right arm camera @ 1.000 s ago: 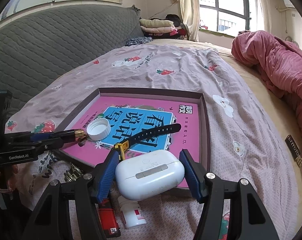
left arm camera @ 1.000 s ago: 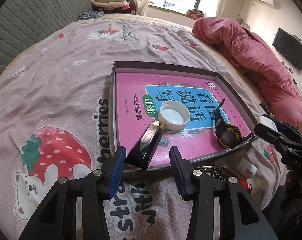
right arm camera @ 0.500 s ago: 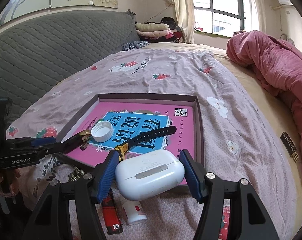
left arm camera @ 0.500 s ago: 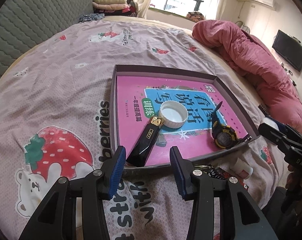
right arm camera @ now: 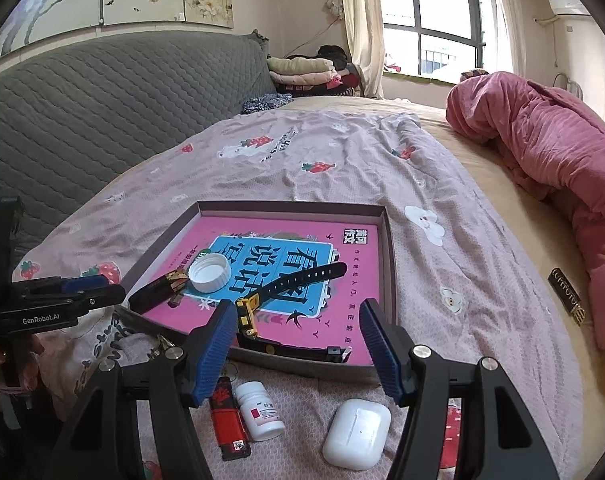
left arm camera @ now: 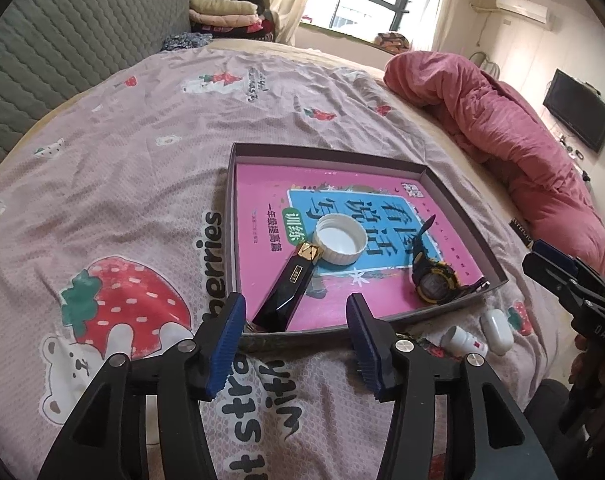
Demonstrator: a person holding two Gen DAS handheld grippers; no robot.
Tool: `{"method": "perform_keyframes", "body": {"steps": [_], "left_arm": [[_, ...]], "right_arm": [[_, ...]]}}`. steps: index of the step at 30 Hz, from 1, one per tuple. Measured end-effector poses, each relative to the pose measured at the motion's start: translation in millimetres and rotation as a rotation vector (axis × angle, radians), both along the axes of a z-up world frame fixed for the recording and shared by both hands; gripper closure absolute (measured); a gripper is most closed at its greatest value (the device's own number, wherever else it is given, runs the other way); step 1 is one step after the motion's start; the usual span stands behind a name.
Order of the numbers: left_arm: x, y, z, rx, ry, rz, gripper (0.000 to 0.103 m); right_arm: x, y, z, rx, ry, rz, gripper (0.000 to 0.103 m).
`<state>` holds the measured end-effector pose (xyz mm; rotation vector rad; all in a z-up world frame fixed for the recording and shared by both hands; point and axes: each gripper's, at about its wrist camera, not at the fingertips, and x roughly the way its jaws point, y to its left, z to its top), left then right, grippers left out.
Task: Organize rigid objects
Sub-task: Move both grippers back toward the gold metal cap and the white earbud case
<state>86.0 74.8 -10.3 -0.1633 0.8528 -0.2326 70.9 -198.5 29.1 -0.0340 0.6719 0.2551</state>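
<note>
Both of my claws hang over the near edge of the tray (left arm camera: 466, 216) on the bed. My left claw (left arm camera: 296, 340) is spreading its jaws, with nothing pinched; the black lighter (left arm camera: 288, 292) with the gold cap lies free in the tray just past the blue pads, its cap touching the white bottle cap (left arm camera: 339, 238). My right claw (right arm camera: 298, 346) stands wide apart and holds nothing; the white earbud case (right arm camera: 356, 434) lies on the bedspread (right arm camera: 342, 160) below it, outside the tray and just short of its near wall.

Inside the tray a pink book (left arm camera: 262, 200) covers the floor, its blue panel printed with large Chinese characters and a green tag with white characters. On it rest the bottle cap, open side up, the black lighter, and a black and yellow watch (left arm camera: 434, 280) near the right corner, one strap stretched across the blue panel.

Outside the tray, on the bedspread, lie a red lighter (right arm camera: 228, 420), a small white pill bottle (right arm camera: 260, 410) on its side with a red mark on its label, and the earbud case. A bunch of keys (right arm camera: 160, 346) peeks out by the tray's near left corner.

My left claw's body reads "GenRobot.AI" in the right view. The bedspread shows strawberries, a bear, and the letters "berries".
</note>
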Motion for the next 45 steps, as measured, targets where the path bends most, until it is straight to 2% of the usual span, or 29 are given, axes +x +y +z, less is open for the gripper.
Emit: {"method": "perform_keyframes", "body": {"steps": [10, 16, 23, 30, 45], "left_arm": [[-15.3, 1.7, 31.7, -0.021, -0.06, 0.017, 0.037], [-26.6, -1.1, 48.8, -0.026, -0.076, 0.024, 0.036], [-38.3, -13.9, 57.6, -0.007, -0.087, 0.01, 0.036], [-47.8, -28.1, 51.7, 0.015, -0.068, 0.004, 0.035], [-59.2, -38.3, 14.4, 0.027, 0.026, 0.0, 0.035]], "right_arm": [[-19.2, -9.8, 31.9, -0.008, -0.086, -0.031, 0.04], [-33.3, -15.6, 44.9, -0.009, -0.121, -0.046, 0.04], [-48.6, -19.6, 46.5, -0.03, -0.119, -0.055, 0.04], [-57.1, -21.0, 35.4, -0.056, -0.082, -0.061, 0.04], [-71.7, -18.7, -1.7, -0.087, 0.021, -0.034, 0.04]]}}
